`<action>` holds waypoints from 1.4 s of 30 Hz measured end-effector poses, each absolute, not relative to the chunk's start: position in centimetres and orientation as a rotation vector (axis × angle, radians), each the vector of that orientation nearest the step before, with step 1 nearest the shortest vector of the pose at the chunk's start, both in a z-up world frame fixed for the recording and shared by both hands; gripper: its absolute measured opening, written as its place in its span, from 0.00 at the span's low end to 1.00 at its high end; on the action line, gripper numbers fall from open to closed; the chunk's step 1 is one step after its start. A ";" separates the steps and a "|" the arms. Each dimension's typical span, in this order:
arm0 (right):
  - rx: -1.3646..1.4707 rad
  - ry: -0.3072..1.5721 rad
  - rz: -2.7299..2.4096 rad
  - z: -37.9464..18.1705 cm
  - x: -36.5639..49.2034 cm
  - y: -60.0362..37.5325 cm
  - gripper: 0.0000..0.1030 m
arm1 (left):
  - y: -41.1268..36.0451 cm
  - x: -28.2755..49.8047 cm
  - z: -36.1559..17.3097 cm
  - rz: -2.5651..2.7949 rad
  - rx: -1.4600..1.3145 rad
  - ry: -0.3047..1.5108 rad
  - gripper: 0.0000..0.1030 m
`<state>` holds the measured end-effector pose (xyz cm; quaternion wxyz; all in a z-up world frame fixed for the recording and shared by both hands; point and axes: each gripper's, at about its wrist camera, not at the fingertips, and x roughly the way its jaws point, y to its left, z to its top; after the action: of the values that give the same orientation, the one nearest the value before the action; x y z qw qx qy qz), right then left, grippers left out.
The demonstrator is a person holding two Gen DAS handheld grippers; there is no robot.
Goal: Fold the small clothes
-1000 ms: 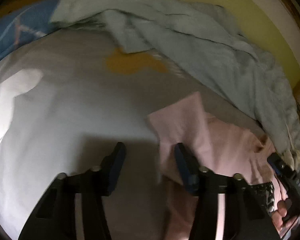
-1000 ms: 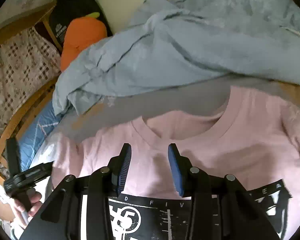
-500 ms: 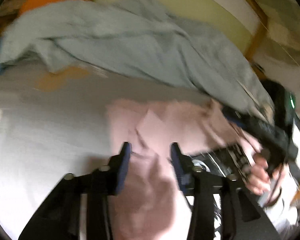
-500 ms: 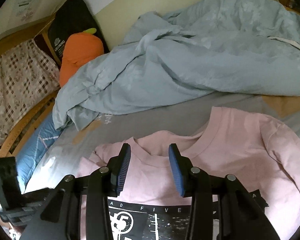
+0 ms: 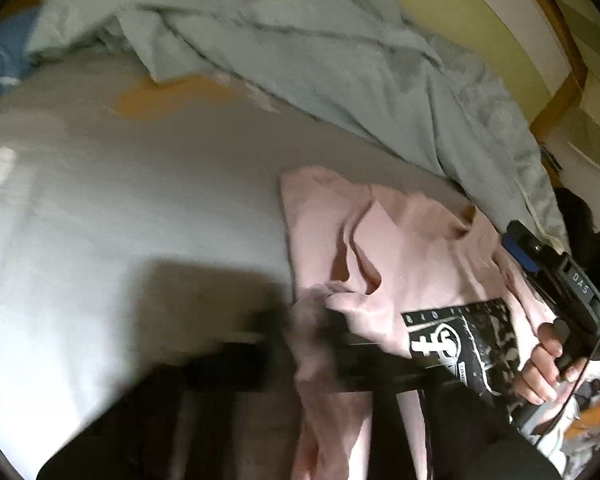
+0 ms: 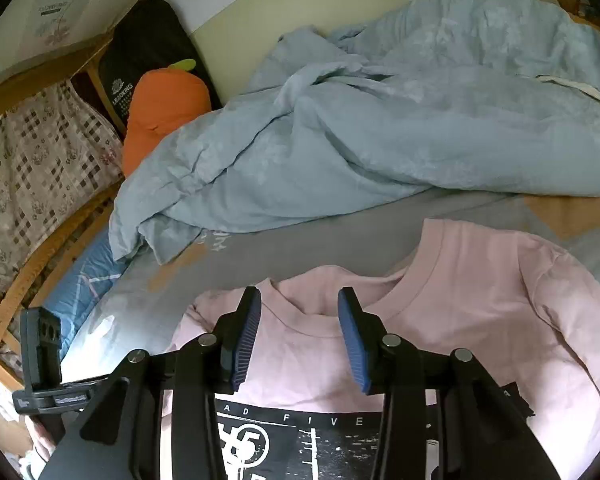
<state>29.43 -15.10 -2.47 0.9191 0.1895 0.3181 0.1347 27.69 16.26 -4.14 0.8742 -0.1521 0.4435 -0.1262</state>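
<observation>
Between left claw (image 5: 308,320) pads, seemingly: pink shirt (image 5: 416,256)

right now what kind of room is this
Most likely a bedroom: the pink shirt lies on a bed's grey sheet, with a rumpled blue duvet and an orange carrot plush by the wooden frame.

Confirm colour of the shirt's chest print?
Black with white lettering on the pink shirt; clearest in the right wrist view.

Motion is smearing the left wrist view, its near foreground perhaps also unfocused; daylight is glaring left, fisheye edges are bending, darkening.
</observation>
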 end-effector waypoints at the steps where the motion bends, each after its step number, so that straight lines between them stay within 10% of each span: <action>1: 0.389 0.654 0.275 -2.5 29.5 -15.1 0.40 | 16.5 27.1 -3.5 -0.249 -0.309 0.887 0.01; 8: 0.366 0.644 0.266 -2.3 29.5 -15.2 0.40 | 19.7 22.9 1.1 0.055 -0.185 0.680 0.01; 17: 0.332 0.683 0.258 -2.9 29.5 -14.7 0.40 | 22.1 20.1 -5.2 0.171 -0.292 0.862 0.02; 20: 0.319 0.683 0.256 -2.8 29.4 -14.6 0.40 | 22.8 19.7 -6.2 0.120 -0.396 0.842 0.13; 22: 0.310 0.680 0.249 -2.8 29.3 -14.6 0.40 | 23.6 19.1 -5.8 0.049 -0.503 0.803 0.52; 29: 0.324 0.682 0.233 -2.9 29.4 -15.0 0.40 | 23.0 21.0 -6.1 0.107 -0.559 0.815 0.57; 31: 0.332 0.682 0.232 -2.9 29.4 -15.2 0.40 | 22.7 21.8 -6.0 0.125 -0.556 0.800 0.50; 33: 0.337 0.678 0.231 -2.7 29.4 -15.4 0.40 | 22.1 22.8 -5.7 0.122 -0.522 0.777 0.02; 42: 0.340 0.662 0.223 -2.3 29.3 -15.8 0.40 | 11.9 21.6 -0.7 -0.199 -0.145 0.646 0.02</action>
<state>29.27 -15.77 -2.35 0.9255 0.1658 0.3226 0.1089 21.59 11.87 -0.73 0.9408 -0.0711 0.3167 -0.0976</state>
